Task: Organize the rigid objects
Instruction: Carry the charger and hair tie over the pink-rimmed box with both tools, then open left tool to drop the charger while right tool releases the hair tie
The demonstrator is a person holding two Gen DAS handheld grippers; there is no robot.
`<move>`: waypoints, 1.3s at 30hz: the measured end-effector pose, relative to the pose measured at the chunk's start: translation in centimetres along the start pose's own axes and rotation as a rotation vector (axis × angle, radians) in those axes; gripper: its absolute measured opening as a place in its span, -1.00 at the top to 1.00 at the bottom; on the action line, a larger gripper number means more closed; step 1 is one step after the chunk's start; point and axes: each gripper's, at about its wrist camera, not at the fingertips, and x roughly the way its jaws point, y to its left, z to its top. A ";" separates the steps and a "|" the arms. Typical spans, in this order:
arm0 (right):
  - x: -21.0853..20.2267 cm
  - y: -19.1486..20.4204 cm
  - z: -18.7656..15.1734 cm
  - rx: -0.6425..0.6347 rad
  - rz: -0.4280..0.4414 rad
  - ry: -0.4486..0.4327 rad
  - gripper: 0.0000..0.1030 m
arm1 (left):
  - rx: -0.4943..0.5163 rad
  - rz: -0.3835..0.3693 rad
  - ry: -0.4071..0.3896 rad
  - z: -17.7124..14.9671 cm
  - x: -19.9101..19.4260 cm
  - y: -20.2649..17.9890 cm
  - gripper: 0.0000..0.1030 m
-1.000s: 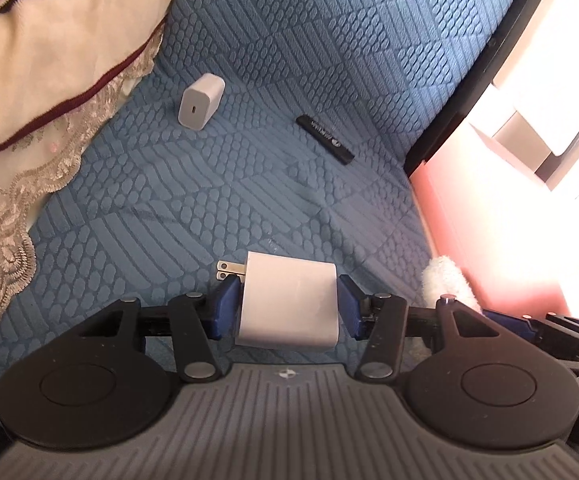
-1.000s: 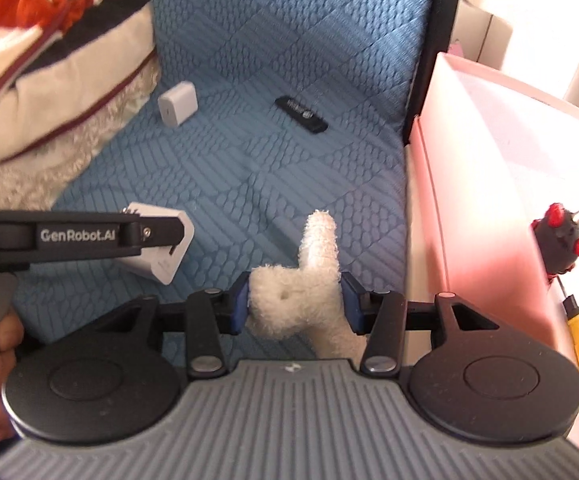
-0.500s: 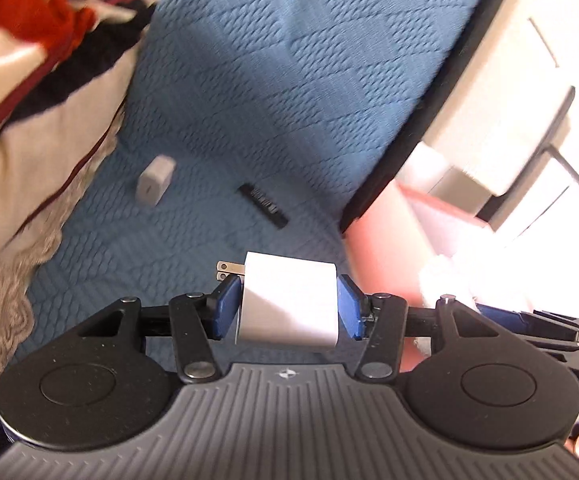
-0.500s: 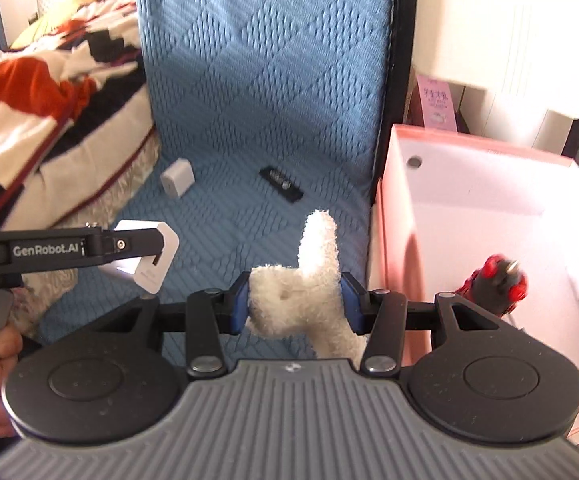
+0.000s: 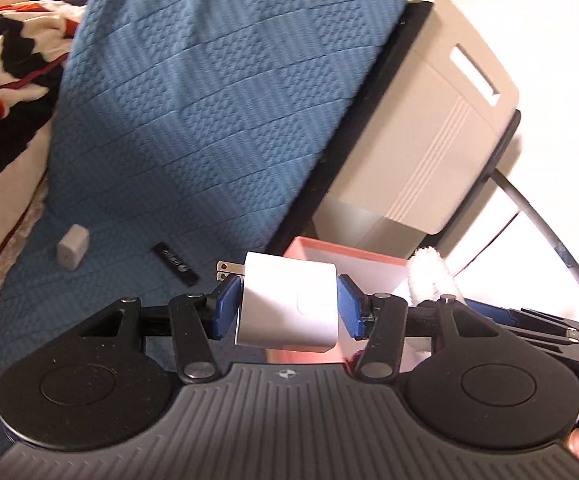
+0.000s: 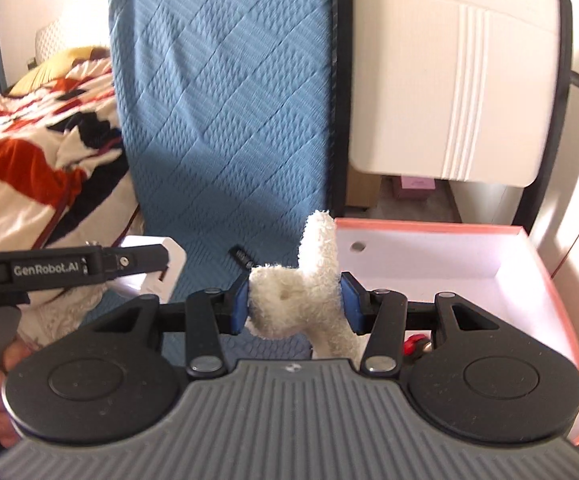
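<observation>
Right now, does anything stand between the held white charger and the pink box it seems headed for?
Nothing visible does. The left gripper is shut on the white charger, and the pink box lies open-topped just beyond it. The right gripper, carrying the fluffy white toy, is alongside, not in the path.

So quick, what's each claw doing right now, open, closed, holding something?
Left claw: closed on a white wall charger, prongs sticking out to the left.
Right claw: closed on a fuzzy cream plush toy.
</observation>
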 end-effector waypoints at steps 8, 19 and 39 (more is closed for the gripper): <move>-2.3 -3.9 0.9 0.008 -0.017 -0.039 0.03 | 0.016 -0.021 -0.006 0.5 1.4 -6.1 -0.13; -1.7 -10.9 -1.8 0.076 -0.066 0.045 0.03 | 0.028 -0.030 0.079 -2.1 6.0 -11.3 -0.13; 4.4 -17.2 -11.9 0.157 -0.136 0.300 0.02 | 0.042 0.028 0.295 -9.9 14.1 -12.3 -0.13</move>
